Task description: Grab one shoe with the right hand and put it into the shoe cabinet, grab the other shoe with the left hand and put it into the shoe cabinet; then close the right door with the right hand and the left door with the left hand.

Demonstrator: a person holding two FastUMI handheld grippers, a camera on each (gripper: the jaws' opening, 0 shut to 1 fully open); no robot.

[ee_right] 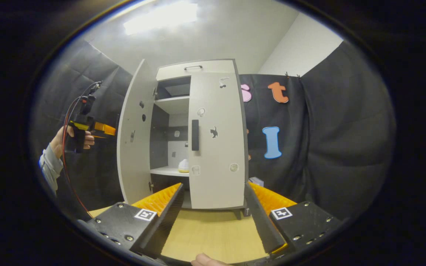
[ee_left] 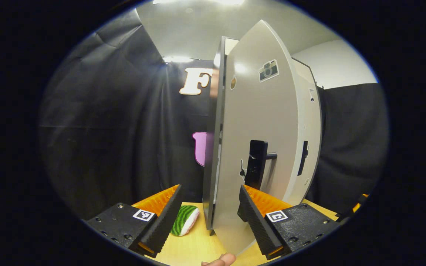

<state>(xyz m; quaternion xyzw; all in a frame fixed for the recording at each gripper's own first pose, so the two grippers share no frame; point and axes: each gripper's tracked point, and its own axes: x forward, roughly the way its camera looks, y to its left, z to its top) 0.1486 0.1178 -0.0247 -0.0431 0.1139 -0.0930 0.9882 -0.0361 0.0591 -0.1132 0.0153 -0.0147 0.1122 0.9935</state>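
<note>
I am holding my left tongs (ee_left: 209, 216) spread and gripping nothing, straddling the edge of the shoe cabinet's (ee_right: 198, 70) open left door (ee_left: 257, 147), apparently to swing it shut. My right tongs (ee_right: 213, 218) are hanging spread and empty over the table (ee_right: 213, 236), facing the closed right door (ee_right: 216, 147). One shoe (ee_right: 183, 166) is sitting on a shelf (ee_right: 168, 171) inside; a green-striped plush (ee_left: 184, 220) is lying near the door's foot.
</note>
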